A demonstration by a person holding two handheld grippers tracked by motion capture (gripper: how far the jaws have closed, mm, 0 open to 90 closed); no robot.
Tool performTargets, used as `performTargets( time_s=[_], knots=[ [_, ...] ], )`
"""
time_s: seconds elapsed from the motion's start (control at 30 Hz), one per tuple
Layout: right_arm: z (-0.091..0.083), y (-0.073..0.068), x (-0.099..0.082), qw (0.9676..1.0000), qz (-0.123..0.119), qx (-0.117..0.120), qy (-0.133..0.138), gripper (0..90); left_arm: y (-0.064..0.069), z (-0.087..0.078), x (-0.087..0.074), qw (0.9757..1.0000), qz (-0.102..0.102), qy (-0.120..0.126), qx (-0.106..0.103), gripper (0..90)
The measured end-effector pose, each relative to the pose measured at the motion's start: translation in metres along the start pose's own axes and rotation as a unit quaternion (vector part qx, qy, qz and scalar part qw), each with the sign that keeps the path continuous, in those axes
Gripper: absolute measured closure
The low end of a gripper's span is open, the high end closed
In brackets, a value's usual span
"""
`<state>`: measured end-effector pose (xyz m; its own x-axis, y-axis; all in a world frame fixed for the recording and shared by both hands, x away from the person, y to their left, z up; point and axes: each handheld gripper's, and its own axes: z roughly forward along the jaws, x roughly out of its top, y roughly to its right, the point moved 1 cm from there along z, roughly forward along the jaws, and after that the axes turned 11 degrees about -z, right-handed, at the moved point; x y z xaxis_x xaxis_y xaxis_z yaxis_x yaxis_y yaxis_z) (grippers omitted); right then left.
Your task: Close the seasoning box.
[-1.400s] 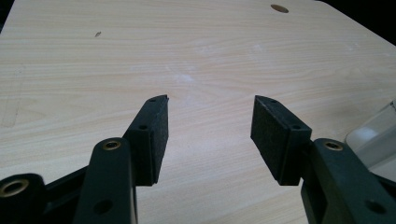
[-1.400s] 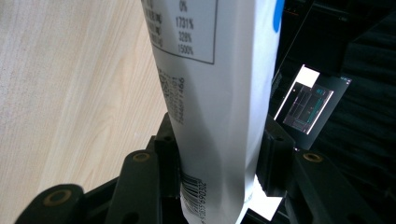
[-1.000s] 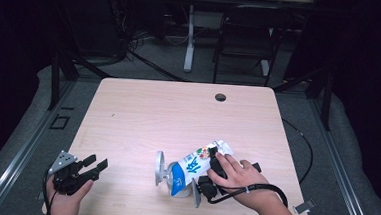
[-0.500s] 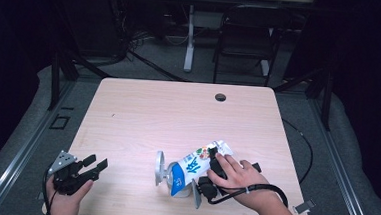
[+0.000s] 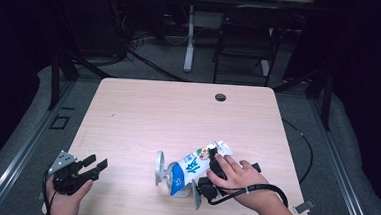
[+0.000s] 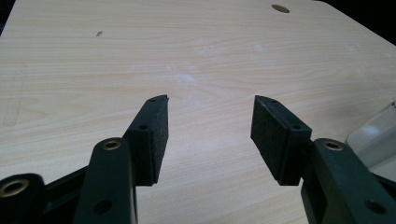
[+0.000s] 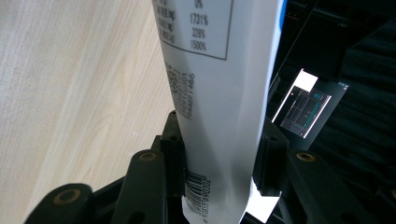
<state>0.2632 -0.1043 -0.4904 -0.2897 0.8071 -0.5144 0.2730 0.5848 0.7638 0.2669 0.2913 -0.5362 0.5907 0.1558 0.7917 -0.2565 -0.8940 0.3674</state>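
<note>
Little has shifted on the table since the earlier frame: both hands sit where they were, and the one change is at the right gripper (image 5: pixel 205 174), whose jaws have just been closing on the milk carton (image 5: pixel 193 164) lying between them.

From the high view, the carton lies on its side near the front edge of the wooden table (image 5: pixel 178 112), blue end toward the person, with a clear plastic cup (image 5: pixel 160 168) just beside that end. The right hand (image 5: pixel 235 176) rests over the gripper at the carton's near side. The left gripper (image 5: pixel 82 168) waits well apart at the table's front left corner.

The left gripper view shows its two black pads spread wide with bare tabletop between them, holding nothing; the edge of the cup (image 6: pixel 373 140) shows at far right.

The right gripper view shows the carton (image 7: pixel 219 93) running up between the jaws, both pads pressed against its printed sides near the barcode.

The likely trouble: the grip sits near one end of a soft carton, so a lift could let it swing, buckle or slip, and knock the cup alongside.
</note>
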Motion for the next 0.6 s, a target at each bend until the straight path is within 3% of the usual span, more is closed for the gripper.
performTargets(
  time_s=[0.03,0.6],
  knots=[
    [0.0016,-0.0013,-0.0004,0.9999,0.008,0.000,0.011,63.1,-0.0001,-0.0001,0.0000,1.0000,0.000,0.000,0.000,47.0],
    [-0.0011,-0.0013,0.0006,1.0000,-0.002,0.001,0.006,64.4,-0.0003,-0.0005,0.0002,1.0000,0.001,-0.001,0.000,47.0]
  ],
)
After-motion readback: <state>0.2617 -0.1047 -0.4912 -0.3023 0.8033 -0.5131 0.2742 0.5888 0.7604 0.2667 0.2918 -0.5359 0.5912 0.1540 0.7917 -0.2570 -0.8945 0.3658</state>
